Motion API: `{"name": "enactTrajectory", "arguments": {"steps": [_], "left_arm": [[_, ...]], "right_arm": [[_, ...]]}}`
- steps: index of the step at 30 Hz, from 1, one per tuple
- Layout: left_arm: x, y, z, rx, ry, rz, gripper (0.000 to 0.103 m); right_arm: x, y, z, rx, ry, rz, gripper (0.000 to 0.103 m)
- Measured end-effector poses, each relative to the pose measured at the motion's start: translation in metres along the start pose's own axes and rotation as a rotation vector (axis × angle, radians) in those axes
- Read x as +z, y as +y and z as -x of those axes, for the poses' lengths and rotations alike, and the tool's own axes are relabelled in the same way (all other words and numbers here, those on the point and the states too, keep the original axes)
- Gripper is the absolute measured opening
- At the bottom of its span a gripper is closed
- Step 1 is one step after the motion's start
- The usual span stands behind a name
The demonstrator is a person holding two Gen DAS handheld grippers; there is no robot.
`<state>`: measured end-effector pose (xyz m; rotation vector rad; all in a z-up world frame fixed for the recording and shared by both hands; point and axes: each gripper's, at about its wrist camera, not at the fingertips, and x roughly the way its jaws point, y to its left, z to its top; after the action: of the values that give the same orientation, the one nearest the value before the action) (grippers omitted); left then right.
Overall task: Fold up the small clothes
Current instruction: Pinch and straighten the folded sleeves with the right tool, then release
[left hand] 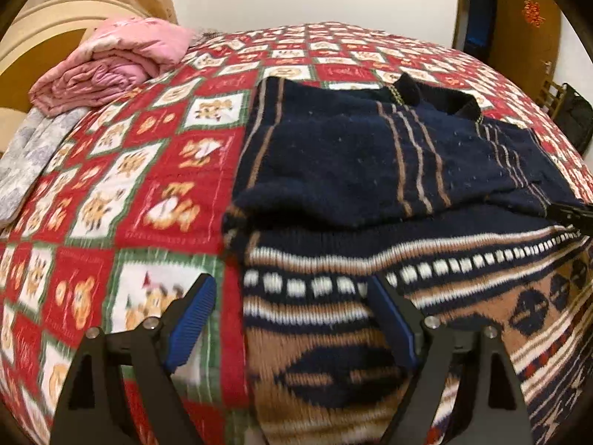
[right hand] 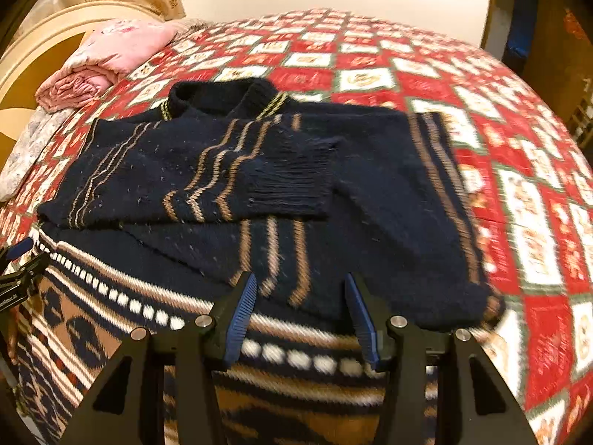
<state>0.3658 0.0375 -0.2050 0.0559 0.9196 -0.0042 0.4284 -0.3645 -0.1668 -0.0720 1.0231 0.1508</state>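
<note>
A small navy knitted sweater (left hand: 344, 159) with tan stripes and a patterned brown-and-white hem band lies flat on the bed; it also shows in the right wrist view (right hand: 207, 170). Both sleeves are folded in across the chest, collar at the far end. My left gripper (left hand: 292, 289) is open and empty, hovering over the sweater's left hem edge. My right gripper (right hand: 300, 289) is open and empty, above the hem band near the right sleeve cuff. The left gripper's tip (right hand: 18, 270) shows at the left edge of the right wrist view.
The bed carries a red, white and green bear-print quilt (left hand: 148, 170). A folded pink blanket (left hand: 111, 63) and a grey cloth (left hand: 29, 155) lie at the far left by the cream headboard (left hand: 40, 22). A wooden door (left hand: 519, 18) stands at the far right.
</note>
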Motion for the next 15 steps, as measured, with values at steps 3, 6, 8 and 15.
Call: {"name": "enactTrajectory", "arguments": {"steps": [3, 6, 8, 15], "left_arm": [[-0.01, -0.007, 0.008, 0.018, -0.005, -0.011, 0.087], [-0.017, -0.014, 0.01, 0.051, -0.012, -0.032, 0.087], [-0.018, -0.015, 0.014, 0.07, -0.018, -0.035, 0.087], [-0.038, -0.015, 0.034, 0.055, -0.022, -0.017, 0.087]], "right_arm": [[-0.011, -0.008, 0.006, 0.005, 0.004, -0.012, 0.051], [-0.023, -0.011, 0.001, -0.006, 0.017, 0.014, 0.052], [-0.028, -0.012, 0.006, -0.012, 0.015, 0.007, 0.052], [-0.06, -0.014, 0.034, 0.012, 0.005, -0.019, 0.052]]}}
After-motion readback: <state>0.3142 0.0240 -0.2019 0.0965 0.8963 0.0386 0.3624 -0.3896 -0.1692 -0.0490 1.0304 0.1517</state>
